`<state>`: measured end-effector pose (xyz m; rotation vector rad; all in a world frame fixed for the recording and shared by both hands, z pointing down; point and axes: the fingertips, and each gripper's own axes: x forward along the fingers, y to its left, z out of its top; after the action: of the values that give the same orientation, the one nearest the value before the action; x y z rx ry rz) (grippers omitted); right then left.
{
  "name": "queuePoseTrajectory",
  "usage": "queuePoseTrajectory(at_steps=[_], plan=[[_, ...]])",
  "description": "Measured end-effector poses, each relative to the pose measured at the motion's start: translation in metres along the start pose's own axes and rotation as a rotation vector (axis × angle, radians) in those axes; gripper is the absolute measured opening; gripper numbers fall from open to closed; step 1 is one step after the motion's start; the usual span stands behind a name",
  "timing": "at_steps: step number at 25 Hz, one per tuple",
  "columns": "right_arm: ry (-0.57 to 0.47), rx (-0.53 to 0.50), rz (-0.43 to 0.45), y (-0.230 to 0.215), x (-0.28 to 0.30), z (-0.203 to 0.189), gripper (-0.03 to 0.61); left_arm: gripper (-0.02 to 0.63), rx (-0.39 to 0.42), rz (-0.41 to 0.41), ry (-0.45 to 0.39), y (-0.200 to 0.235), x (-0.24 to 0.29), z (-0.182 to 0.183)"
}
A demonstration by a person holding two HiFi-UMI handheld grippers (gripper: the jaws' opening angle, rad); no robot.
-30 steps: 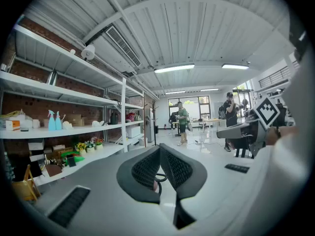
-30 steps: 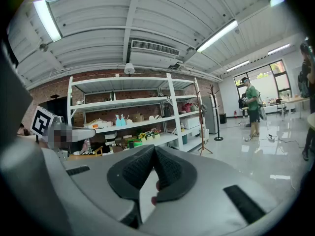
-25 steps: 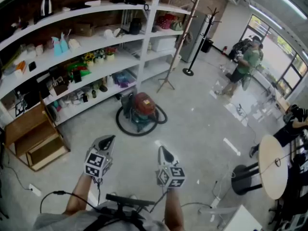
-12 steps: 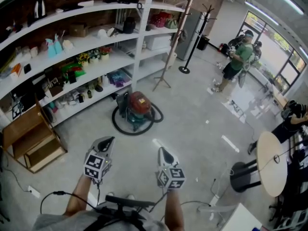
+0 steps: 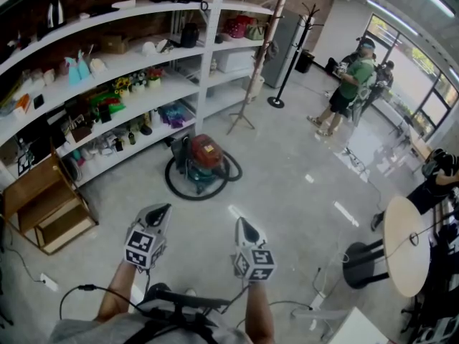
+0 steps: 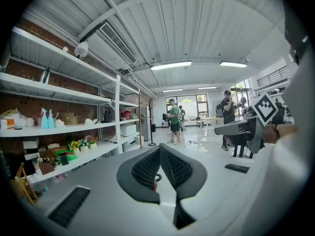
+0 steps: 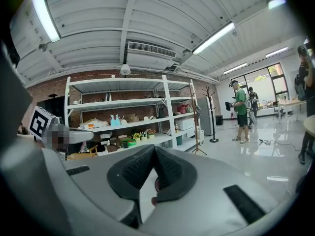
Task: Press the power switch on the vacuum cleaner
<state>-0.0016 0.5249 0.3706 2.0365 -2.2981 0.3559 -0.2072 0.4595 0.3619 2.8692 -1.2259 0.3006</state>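
Note:
The vacuum cleaner [image 5: 204, 160] stands on the concrete floor in front of the shelves. It has a red top and a dark teal body, and its black hose [image 5: 172, 185] lies looped around it. Both grippers are held low in the head view, well short of the vacuum and apart from it. My left gripper [image 5: 163, 208] is shut with nothing in it, jaws meeting at the tips [image 6: 160, 150]. My right gripper [image 5: 241, 223] is likewise shut and empty [image 7: 154, 149]. I cannot make out the power switch at this distance.
White shelving [image 5: 143, 56] full of small items runs along the left. Wooden boxes [image 5: 46, 206] stand at its near end. A wooden tripod [image 5: 251, 99] and a coat stand [image 5: 287, 56] stand behind the vacuum. Two people [image 5: 348, 84] are at the back right; a round table [image 5: 405, 246] and black stool [image 5: 366, 264] are at the right.
The vacuum has slid slightly left in the head view as the view shifted. The person in green at the back has walked left. Both grippers keep their place and stay shut.

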Motion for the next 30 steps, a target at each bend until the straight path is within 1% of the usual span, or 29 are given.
queuePoseTrajectory(at_steps=[5,12,20,23,27,30], plan=[[0.003,0.006,0.018,-0.010,0.006,-0.003,0.012,0.006,-0.002,0.012,-0.004,-0.005,0.010,0.002],[0.010,0.013,0.026,-0.019,0.030,-0.006,0.012,0.006,-0.002,0.014,0.004,0.006,0.032,0.001],[0.025,0.006,0.025,-0.034,0.088,0.005,0.011,0.006,-0.012,0.006,0.003,0.043,0.087,0.007],[0.019,-0.005,0.028,-0.039,0.112,0.013,0.012,0.006,-0.014,-0.001,0.000,0.059,0.109,0.013],[0.021,0.013,0.025,-0.040,0.144,0.031,0.012,0.006,-0.014,-0.003,-0.001,0.082,0.135,0.021],[0.034,0.019,0.030,-0.040,0.167,0.036,0.012,0.006,-0.020,-0.003,0.000,0.098,0.153,0.024]])
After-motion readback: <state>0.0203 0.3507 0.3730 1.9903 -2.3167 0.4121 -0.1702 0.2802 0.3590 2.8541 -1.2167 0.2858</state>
